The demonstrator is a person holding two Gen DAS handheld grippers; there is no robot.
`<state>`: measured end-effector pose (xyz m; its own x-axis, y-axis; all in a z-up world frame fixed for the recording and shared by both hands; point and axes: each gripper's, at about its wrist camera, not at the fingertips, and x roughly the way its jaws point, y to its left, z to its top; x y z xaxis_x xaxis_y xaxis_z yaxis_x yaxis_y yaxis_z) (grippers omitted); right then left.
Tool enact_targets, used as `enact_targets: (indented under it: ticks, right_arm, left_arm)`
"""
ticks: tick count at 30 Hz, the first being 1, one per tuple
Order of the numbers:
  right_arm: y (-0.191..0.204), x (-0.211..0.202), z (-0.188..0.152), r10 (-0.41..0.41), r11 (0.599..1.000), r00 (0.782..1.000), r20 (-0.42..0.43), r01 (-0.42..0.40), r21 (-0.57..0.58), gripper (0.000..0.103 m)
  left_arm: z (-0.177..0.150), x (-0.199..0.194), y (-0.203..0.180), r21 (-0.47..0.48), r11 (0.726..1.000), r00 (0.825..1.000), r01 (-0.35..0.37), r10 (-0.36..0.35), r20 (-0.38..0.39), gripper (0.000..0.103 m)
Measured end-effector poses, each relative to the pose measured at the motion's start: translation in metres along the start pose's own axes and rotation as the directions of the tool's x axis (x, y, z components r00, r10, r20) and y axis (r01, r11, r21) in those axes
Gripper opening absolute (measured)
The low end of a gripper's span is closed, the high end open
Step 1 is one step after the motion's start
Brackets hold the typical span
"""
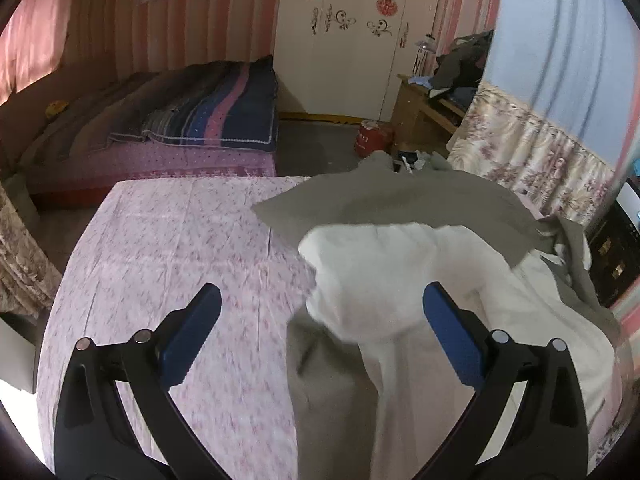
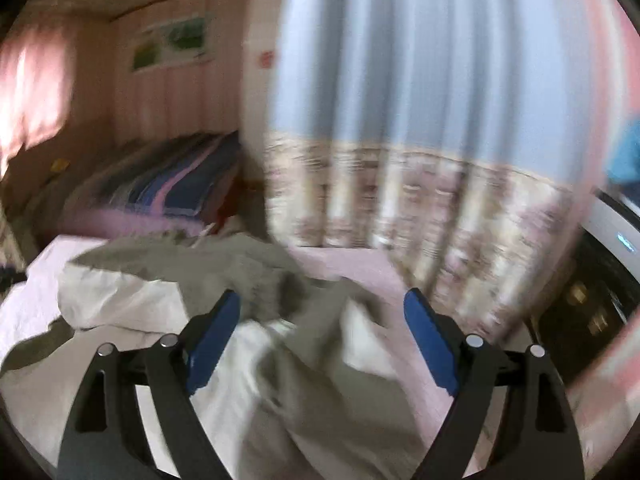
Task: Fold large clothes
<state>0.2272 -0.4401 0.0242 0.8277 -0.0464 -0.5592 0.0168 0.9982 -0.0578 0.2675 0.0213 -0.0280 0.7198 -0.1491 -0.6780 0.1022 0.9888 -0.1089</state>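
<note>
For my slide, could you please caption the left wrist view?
Open left hand-held gripper above a crumpled grey-and-white garment on a pink floral bedsheet.

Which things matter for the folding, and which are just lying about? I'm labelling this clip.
Job:
garment, grey outside, white lining
pink sheet under it
left gripper, open
right gripper, open

Lying about:
striped blanket
red canister
curtain
wardrobe

1. A home bedroom: a low bed with a pink dotted sheet and striped navy-and-pink blanket (image 1: 208,120) stands far left.
2. A tall white wardrobe with red floral decals (image 1: 352,36) fills the far wall.
3. Pink striped walls (image 1: 180,32) and blue curtains with a floral hem (image 1: 528,136) surround it.
</note>
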Motion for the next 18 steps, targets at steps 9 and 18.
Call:
enact_targets:
  ticks: [9,18]
  right_arm:
    - [0.038,0.169,-0.004,0.007,1.0,0.969,-0.245,-0.008,-0.001,0.084]
    - [0.019,0.221,-0.028,0.117,0.992,0.941,-0.319,-0.093,0.088,0.028]
  left_arm:
    - [0.029,0.09,0.016,-0.021,0.998,0.994,-0.065,0.063,-0.091,0.1]
    - [0.024,0.167,0.02,-0.089,0.996,0.973,-0.021,0.0,-0.229,0.1]
